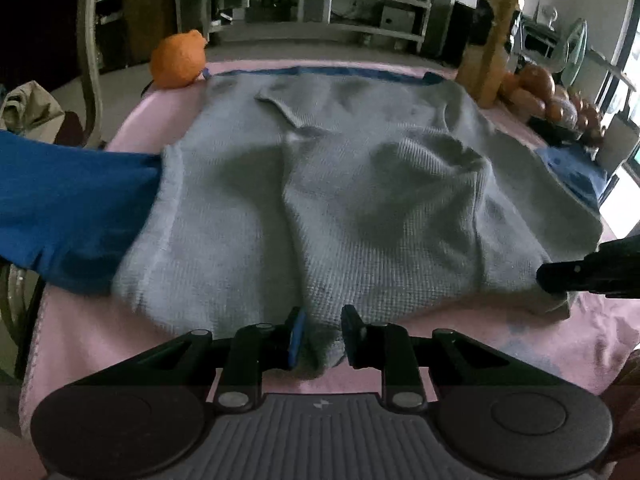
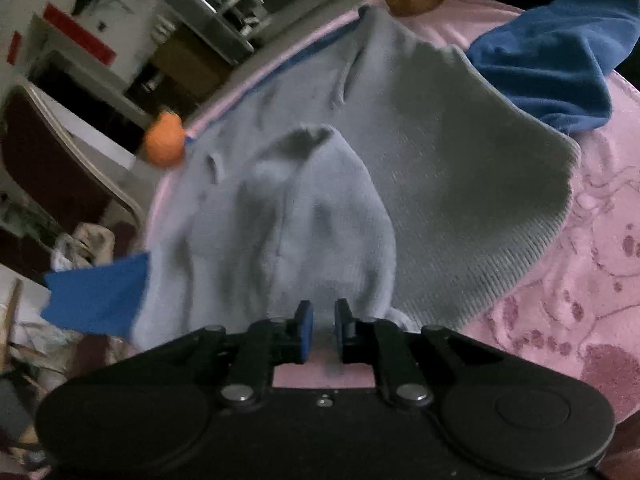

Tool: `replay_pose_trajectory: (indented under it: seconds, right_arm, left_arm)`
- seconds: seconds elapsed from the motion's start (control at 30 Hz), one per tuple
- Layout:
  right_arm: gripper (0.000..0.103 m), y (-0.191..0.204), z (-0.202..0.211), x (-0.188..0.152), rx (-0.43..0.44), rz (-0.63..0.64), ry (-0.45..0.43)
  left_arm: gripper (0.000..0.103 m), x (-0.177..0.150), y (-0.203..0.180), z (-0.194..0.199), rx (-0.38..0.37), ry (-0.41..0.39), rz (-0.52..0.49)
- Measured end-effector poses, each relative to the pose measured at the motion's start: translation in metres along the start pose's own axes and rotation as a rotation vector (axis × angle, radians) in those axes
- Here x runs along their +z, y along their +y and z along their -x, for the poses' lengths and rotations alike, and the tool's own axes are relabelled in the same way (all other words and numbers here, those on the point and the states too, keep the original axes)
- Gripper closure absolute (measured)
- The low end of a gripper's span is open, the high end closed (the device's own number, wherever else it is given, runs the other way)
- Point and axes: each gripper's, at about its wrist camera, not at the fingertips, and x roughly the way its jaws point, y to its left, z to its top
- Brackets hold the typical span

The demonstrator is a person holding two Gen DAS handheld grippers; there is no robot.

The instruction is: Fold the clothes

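Seen from the left wrist, the grey sweater lies spread on the pink table cover, stretching away from the tongs toward the far edge, with its near hem bunched right at the left gripper. A tongue of grey cloth sits between the narrowly parted jaws, and they look to be pinching it, though the contact itself is hard to make out. A blue sleeve runs off to the left, and the tip of the other tool pokes in at the right edge beside the sweater's corner. An orange and a bottle stand along the far edge, clear of the cloth. From the right wrist, the sweater again lies ahead, a raised fold climbing straight up from the right gripper. Its jaws stand a little apart with the pink cover showing through the gap; whether the cloth edge is caught at the fingertips I cannot tell, since blur smears it. Both hands sit at the near hem, so folding would likely go forward, away from the person.
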Motion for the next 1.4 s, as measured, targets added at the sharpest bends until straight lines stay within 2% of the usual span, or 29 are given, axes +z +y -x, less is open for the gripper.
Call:
replay_pose_trajectory:
  seconds: [0.03, 0.1, 0.17, 0.27, 0.3, 0.4, 0.47, 0.53, 0.63, 0.8, 0.9, 0.97, 1.1, 1.27, 1.33, 1.4]
  right_arm:
    - [0.095, 0.000, -0.006, 0.000, -0.024, 0.002, 0.013]
    - [0.101, 0.001, -0.012, 0.001, -0.058, 0.003, 0.032]
    - [0.101, 0.005, -0.012, 0.001, -0.074, 0.023, 0.029]
    - [0.091, 0.014, -0.011, 0.000, -0.059, 0.047, 0.009]
    - [0.087, 0.017, -0.006, 0.000, -0.042, 0.054, -0.009]
    - [0.084, 0.024, 0.014, 0.004, 0.020, 0.017, -0.068]
    - [0.078, 0.035, 0.030, 0.009, 0.040, -0.008, -0.116]
    - [0.063, 0.050, 0.043, 0.015, 0.082, -0.024, -0.169]
    - [0.047, 0.075, 0.059, 0.024, 0.164, -0.049, -0.240]
    - [0.034, 0.110, 0.058, 0.029, 0.339, -0.107, -0.256]
    - [0.031, 0.134, 0.044, 0.027, 0.396, -0.129, -0.236]
    - [0.030, 0.147, 0.032, 0.025, 0.410, -0.133, -0.217]
    - [0.030, 0.172, 0.011, 0.020, 0.418, -0.121, -0.178]
    - [0.030, 0.194, -0.001, 0.013, 0.413, -0.082, -0.156]
    - [0.030, 0.198, -0.004, 0.012, 0.405, -0.068, -0.147]
    - [0.030, 0.202, -0.007, 0.011, 0.397, -0.054, -0.138]
  left_arm:
    - [0.073, 0.000, -0.003, -0.003, 0.013, 0.006, -0.016]
    - [0.073, 0.000, -0.009, -0.003, 0.041, 0.001, -0.051]
    - [0.071, 0.000, -0.005, -0.003, 0.037, 0.003, -0.039]
    - [0.071, 0.003, 0.004, 0.007, 0.031, -0.002, 0.002]
    - [0.072, 0.004, 0.008, 0.014, 0.039, -0.022, 0.010]
    - [0.072, 0.011, 0.027, 0.046, 0.028, -0.106, 0.070]
    - [0.071, 0.015, 0.046, 0.071, 0.013, -0.159, 0.130]
    - [0.068, 0.016, 0.071, 0.098, 0.016, -0.225, 0.194]
    - [0.061, 0.007, 0.122, 0.139, 0.027, -0.335, 0.301]
    - [0.058, -0.011, 0.219, 0.170, 0.071, -0.424, 0.494]
    - [0.058, -0.020, 0.272, 0.174, 0.137, -0.481, 0.595]
    - [0.058, -0.021, 0.302, 0.174, 0.154, -0.515, 0.650]
    - [0.054, -0.008, 0.339, 0.166, 0.173, -0.554, 0.648]
    - [0.042, 0.017, 0.352, 0.138, 0.235, -0.501, 0.531]
    - [0.042, 0.024, 0.357, 0.127, 0.241, -0.479, 0.516]
    - [0.052, 0.028, 0.362, 0.119, 0.241, -0.468, 0.516]
